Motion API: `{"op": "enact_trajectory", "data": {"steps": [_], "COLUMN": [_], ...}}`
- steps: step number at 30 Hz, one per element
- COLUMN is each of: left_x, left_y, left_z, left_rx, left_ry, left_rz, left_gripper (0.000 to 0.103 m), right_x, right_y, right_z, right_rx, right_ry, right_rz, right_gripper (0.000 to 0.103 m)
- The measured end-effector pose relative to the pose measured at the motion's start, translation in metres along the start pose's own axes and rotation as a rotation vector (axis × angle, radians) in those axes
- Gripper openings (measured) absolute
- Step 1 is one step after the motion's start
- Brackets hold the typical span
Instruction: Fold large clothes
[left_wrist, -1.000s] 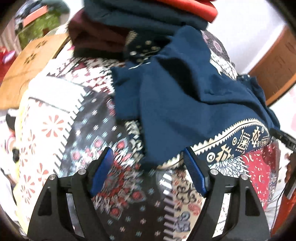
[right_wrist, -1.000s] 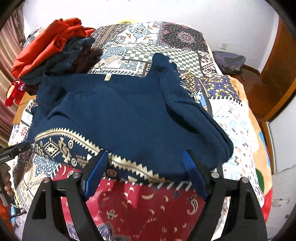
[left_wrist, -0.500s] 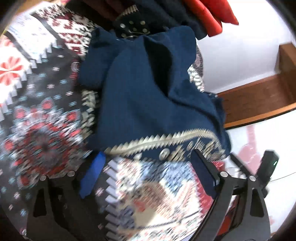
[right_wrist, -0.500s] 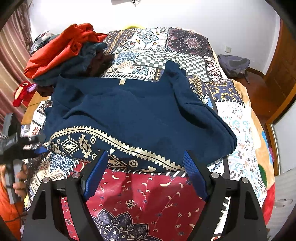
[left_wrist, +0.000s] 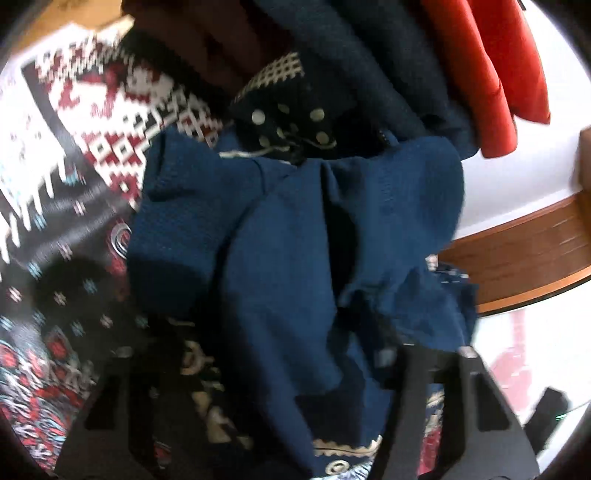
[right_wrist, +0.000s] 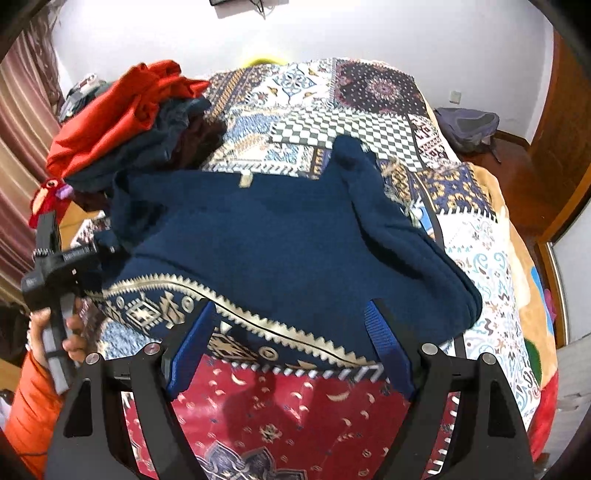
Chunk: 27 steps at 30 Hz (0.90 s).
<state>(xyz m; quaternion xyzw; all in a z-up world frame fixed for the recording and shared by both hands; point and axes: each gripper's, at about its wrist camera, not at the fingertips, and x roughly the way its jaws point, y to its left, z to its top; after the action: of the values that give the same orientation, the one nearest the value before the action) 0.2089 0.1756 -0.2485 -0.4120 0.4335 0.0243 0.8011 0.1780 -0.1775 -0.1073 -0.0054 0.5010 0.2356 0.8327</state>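
The left gripper (left_wrist: 258, 398), hovering short of the hem a second ago, now closes its jaws around the navy sweater's (right_wrist: 288, 240) left edge on the quilt (right_wrist: 295, 417), starting a fold, while the right gripper (right_wrist: 291, 350) waits wide open, empty.

White walls (right_wrist: 332, 33); patchwork-covered bed (right_wrist: 369, 85) at centre; striped curtain (right_wrist: 22, 110) at nine o'clock; wooden door (right_wrist: 565, 140) at three o'clock; wooden floor (right_wrist: 517, 162).
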Motion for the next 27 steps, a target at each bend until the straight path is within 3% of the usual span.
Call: {"op": "enact_trajectory", "data": {"steps": [1,4,11,17,20,24,27], "left_x": [-0.003,-0.02,-0.087,-0.177,-0.216,-0.228,-0.208], "left_y": [-0.002,0.0,-0.009,-0.018,-0.014,-0.021,-0.043], "left_z": [-0.001,0.001,-0.004,-0.027,-0.033,-0.034,-0.038], "left_rx": [0.004,0.031,0.102,0.195,0.229,0.252,0.289], "left_ry": [-0.01,-0.033,-0.078,-0.227,-0.293,-0.312,-0.294], "left_rz": [0.001,-0.039,-0.117,-0.086,-0.041,-0.002,0.021], "left_gripper": [0.035,0.02,0.016,0.015,0.015,0.015,0.015], "right_x": [-0.001,-0.003,-0.001,0.019,0.046,0.09,0.102], "right_y": [0.003,0.013,0.044,0.097,0.127,0.158,0.16], "right_z": [0.002,0.007,0.015,0.021,0.018,0.002,-0.002], "right_rx": [-0.002,-0.017,-0.075,-0.157,-0.196,-0.236,-0.26], "right_ry": [-0.003,-0.014,-0.016,-0.004,0.06,0.168,0.18], "right_rz": [0.002,0.005,0.021,0.108,0.171,0.219,0.205], "right_gripper": [0.08,0.08,0.08,0.08,0.08,0.08,0.08]}}
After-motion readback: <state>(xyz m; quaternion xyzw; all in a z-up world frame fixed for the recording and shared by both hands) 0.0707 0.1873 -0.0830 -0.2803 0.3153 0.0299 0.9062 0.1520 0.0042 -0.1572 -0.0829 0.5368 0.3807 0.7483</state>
